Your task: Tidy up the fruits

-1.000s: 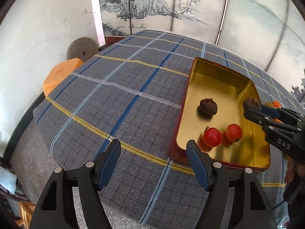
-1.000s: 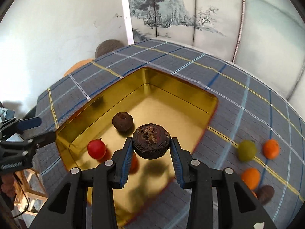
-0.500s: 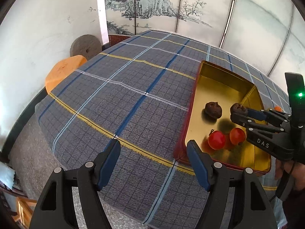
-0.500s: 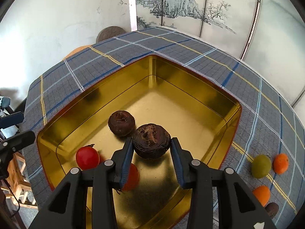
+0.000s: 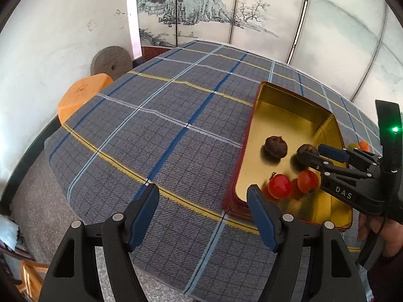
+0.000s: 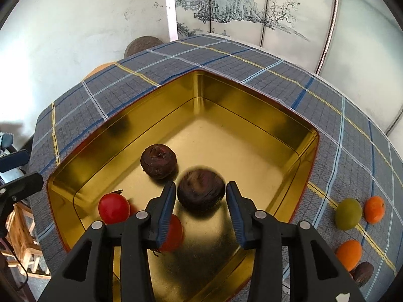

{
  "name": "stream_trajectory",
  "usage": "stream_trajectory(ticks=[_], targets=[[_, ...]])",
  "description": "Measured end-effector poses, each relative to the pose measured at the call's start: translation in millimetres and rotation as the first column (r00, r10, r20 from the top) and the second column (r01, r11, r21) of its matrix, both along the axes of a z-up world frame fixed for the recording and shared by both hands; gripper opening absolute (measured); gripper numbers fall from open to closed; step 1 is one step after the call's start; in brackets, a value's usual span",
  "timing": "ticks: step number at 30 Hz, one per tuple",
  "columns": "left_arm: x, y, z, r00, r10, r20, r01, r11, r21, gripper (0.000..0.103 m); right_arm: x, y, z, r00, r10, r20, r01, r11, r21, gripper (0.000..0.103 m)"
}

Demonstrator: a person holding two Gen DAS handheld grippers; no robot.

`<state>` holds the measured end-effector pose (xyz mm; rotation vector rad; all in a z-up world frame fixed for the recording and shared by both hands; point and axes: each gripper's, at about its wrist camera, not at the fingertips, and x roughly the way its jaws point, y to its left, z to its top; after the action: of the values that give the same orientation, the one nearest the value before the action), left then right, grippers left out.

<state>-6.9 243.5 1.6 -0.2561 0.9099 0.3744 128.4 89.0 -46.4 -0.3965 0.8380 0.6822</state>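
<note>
A gold tin tray [image 6: 252, 115] [image 5: 289, 105] sits on the plaid tablecloth. In it lie a dark brown fruit [image 6: 158, 161] [image 5: 275, 146] and two red tomatoes [image 6: 113, 207] [image 5: 279, 186]. My right gripper [image 6: 200, 198] [image 5: 312, 154] is over the tray, jaws apart, with a second dark brown fruit [image 6: 200, 191] blurred between them, clear of both pads. My left gripper [image 5: 202, 216] is open and empty above the cloth, left of the tray's near corner.
Right of the tray on the cloth lie a green fruit [image 6: 348, 214], two oranges [image 6: 374, 209] [image 6: 348, 254] and another dark fruit [image 6: 362, 273]. An orange stool [image 5: 80, 95] and a stone wheel [image 5: 112, 61] stand beyond the table's left edge.
My right gripper has moved lower into the tray and opened, letting go of the dark brown fruit. The left gripper has drawn back slightly and stays open.
</note>
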Motion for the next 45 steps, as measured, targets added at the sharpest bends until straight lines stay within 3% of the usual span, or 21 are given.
stream_trajectory(ticks=[7, 13, 23, 31, 38, 42, 45], targets=[[4, -21, 14, 0.999, -0.042, 0.034, 0.042, 0.999, 0.007, 0.072, -18, -29, 29, 0.999, -0.024, 0.028, 0.022, 0.996, 0.089, 0.043], [13, -53, 21, 0.99, -0.127, 0.054, 0.127, 0.992, 0.003, 0.072, -39, -100, 47, 0.99, -0.125, 0.063, 0.117, 0.985, 0.124, 0.045], [37, -122, 19, 0.957, -0.288, 0.044, 0.288, 0.958, 0.007, 0.072, -48, -219, 28, 0.942, -0.336, 0.019, 0.333, 0.94, 0.076, 0.045], [55, -166, 13, 0.928, -0.372, 0.01, 0.372, 0.928, 0.021, 0.072, -50, -235, -1, 0.932, -0.361, -0.033, 0.363, 0.929, 0.078, 0.045], [69, -191, 11, 0.913, -0.408, 0.002, 0.408, 0.913, 0.029, 0.072, -42, -235, -15, 0.928, -0.371, -0.03, 0.373, 0.924, 0.081, 0.044], [78, -205, 8, 0.903, -0.43, -0.005, 0.43, 0.902, 0.029, 0.072, -42, -234, -15, 0.934, -0.357, -0.014, 0.357, 0.93, 0.087, 0.034], [84, -217, 4, 0.895, -0.447, -0.012, 0.447, 0.894, 0.031, 0.072, -44, -232, -15, 0.94, -0.342, -0.005, 0.341, 0.936, 0.086, 0.033]])
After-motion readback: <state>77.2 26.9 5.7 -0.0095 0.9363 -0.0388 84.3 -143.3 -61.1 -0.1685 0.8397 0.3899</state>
